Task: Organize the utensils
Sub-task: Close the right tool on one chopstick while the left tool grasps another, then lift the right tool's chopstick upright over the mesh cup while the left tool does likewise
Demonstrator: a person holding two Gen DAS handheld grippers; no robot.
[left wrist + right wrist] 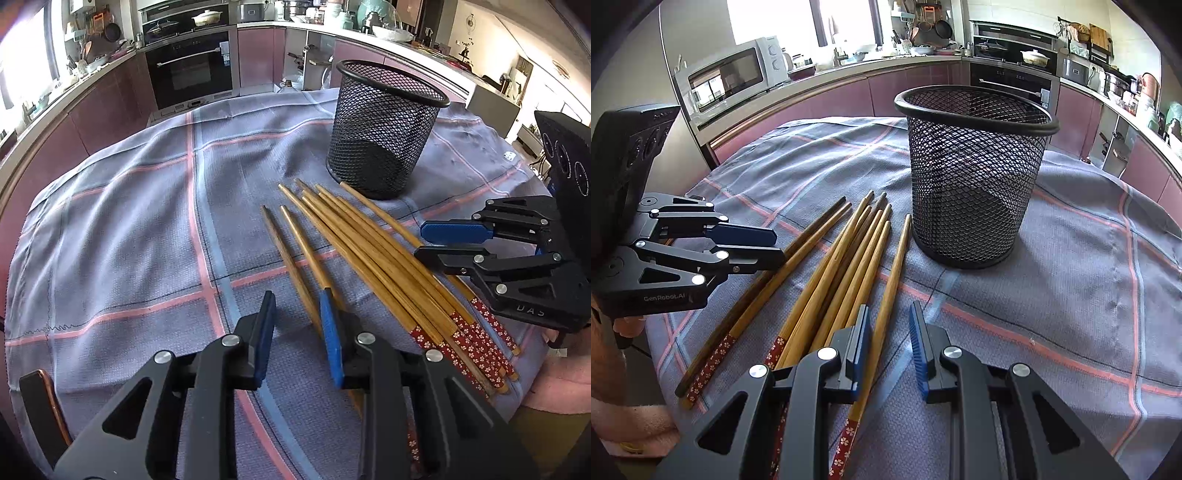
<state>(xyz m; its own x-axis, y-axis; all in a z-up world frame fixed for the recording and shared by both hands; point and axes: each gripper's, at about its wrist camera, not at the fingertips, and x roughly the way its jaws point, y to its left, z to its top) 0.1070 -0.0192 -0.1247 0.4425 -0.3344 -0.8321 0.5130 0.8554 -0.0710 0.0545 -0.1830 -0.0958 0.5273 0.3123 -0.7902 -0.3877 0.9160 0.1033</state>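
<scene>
Several wooden chopsticks with red flowered ends lie fanned on the grey checked cloth, tips toward a black mesh cup that stands upright and empty. My left gripper is open, low over the cloth, its right finger beside the two leftmost chopsticks. In the right wrist view the chopsticks lie left of the mesh cup. My right gripper is open, with the rightmost chopstick lying between its fingers. The left gripper also shows there; the right gripper shows in the left view.
The cloth covers a table in a kitchen. An oven and counters stand beyond the far edge. A microwave sits on the counter at the left. A dark phone-like object lies at the table's near left corner.
</scene>
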